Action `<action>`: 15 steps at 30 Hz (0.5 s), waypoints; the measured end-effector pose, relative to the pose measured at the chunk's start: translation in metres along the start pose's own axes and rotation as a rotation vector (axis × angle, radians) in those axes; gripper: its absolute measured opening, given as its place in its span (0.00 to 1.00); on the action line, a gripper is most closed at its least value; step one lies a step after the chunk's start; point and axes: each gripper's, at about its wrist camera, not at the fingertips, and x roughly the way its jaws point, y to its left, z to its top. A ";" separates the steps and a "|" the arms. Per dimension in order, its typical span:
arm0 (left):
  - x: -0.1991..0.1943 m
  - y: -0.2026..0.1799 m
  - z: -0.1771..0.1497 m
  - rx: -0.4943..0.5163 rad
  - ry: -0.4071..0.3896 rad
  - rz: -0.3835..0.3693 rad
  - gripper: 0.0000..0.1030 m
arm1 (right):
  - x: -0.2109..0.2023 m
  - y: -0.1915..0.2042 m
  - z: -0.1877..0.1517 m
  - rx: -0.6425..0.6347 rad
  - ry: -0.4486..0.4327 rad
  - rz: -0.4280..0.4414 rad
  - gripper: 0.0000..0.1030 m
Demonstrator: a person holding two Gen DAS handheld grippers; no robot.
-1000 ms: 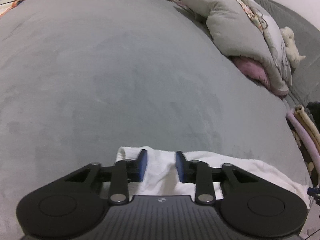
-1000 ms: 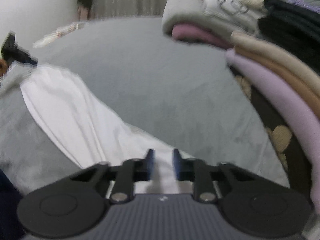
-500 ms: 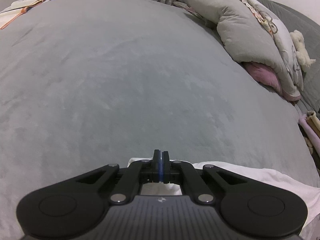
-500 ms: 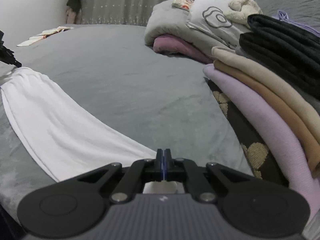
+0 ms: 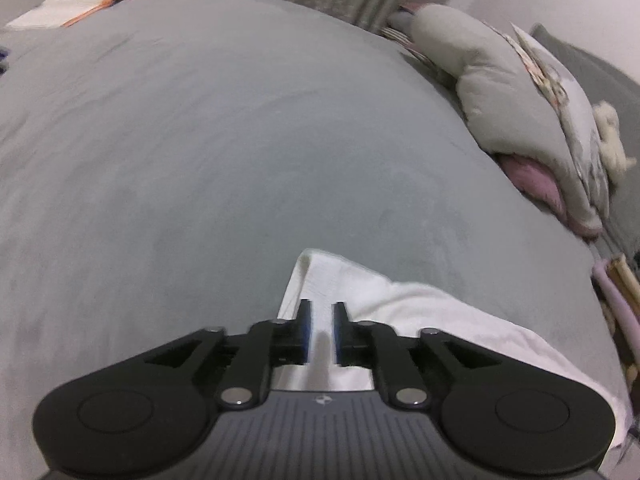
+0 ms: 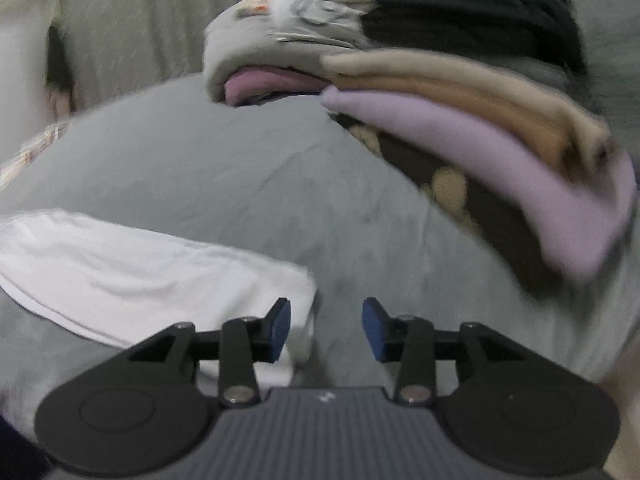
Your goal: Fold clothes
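Left gripper (image 5: 320, 330) angled downward, jaws opening over white garment (image 5: 420, 312). Right gripper (image 6: 326, 328) likewise, opening, garment edge at nine o'clock, nothing gripped.

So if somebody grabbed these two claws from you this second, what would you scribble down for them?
Left claw: jaws opening, white cloth under and between them, not gripped.
Right claw: jaws opening, nothing gripped, cloth end by its left pad.
The cloth lies as a long band on the grey bed; a folded pile sits to the right.
Done: a lengthwise fold, it seems.
Left: probably fold it shorter and add it to the pile.
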 end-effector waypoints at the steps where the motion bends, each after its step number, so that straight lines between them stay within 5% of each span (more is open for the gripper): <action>1: -0.005 -0.001 -0.008 -0.003 -0.008 0.020 0.38 | -0.004 -0.005 -0.011 0.080 -0.007 0.011 0.41; 6: -0.020 0.003 -0.032 -0.071 -0.049 0.027 0.51 | -0.008 -0.020 -0.030 0.291 -0.047 0.047 0.41; 13: 0.001 0.009 -0.045 -0.120 -0.039 0.073 0.56 | 0.001 -0.018 -0.042 0.463 -0.078 0.073 0.43; 15: 0.007 0.007 -0.039 -0.125 -0.056 0.075 0.54 | 0.002 -0.011 -0.042 0.458 -0.090 0.048 0.30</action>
